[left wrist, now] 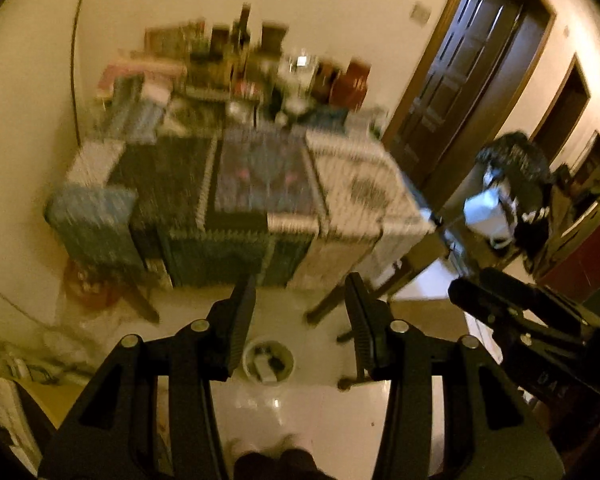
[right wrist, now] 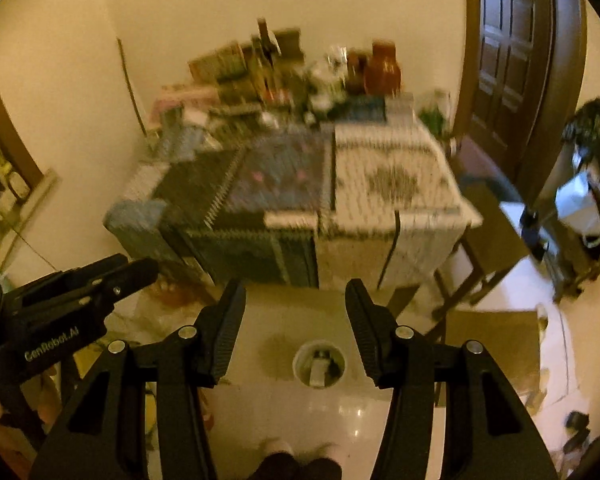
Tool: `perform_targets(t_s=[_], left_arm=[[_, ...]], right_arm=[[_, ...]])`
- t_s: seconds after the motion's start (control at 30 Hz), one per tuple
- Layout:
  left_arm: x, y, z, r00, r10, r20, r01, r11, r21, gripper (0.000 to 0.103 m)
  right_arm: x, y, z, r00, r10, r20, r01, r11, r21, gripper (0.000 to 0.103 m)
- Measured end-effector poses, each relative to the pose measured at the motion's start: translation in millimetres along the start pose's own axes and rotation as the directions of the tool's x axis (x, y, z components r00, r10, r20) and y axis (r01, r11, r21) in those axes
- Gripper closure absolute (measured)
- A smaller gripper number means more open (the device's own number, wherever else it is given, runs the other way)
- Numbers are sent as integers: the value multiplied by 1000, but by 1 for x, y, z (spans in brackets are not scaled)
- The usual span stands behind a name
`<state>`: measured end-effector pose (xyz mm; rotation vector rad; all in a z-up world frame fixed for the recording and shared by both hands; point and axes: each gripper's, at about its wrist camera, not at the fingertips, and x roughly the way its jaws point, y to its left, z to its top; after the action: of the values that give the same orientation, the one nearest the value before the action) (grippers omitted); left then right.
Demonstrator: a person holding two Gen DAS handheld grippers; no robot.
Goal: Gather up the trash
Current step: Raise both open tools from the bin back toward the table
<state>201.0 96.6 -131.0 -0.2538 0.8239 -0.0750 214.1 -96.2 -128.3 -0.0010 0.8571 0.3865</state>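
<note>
A small round white bin (left wrist: 269, 361) with trash inside stands on the glossy floor in front of the table; it also shows in the right wrist view (right wrist: 319, 363). My left gripper (left wrist: 300, 312) is open and empty, held high above the bin. My right gripper (right wrist: 294, 312) is open and empty, also high above the bin. The right gripper shows at the right of the left wrist view (left wrist: 524, 320), and the left gripper at the left of the right wrist view (right wrist: 72, 300). Both views are blurred.
A table with a patterned cloth (left wrist: 260, 184) (right wrist: 300, 192) stands against the wall, its back crowded with bottles and jars (right wrist: 320, 68). A wooden chair (right wrist: 488, 240), a dark door (left wrist: 452, 80), a black bag on a stand (left wrist: 512, 184) and cardboard (right wrist: 496, 340) lie right.
</note>
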Motion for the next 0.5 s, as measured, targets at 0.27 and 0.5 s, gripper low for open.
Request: perform_targets(t_s=[0.27, 0.5], left_arm=[[-95, -4, 34, 973, -3, 229, -14, 997, 73, 58], [-143, -4, 42, 926, 1, 377, -49, 992, 120, 28]], right_arm=[[-89, 35, 33, 975, -1, 221, 10, 999, -38, 47], [-131, 51, 42, 917, -4, 399, 20, 999, -36, 20]])
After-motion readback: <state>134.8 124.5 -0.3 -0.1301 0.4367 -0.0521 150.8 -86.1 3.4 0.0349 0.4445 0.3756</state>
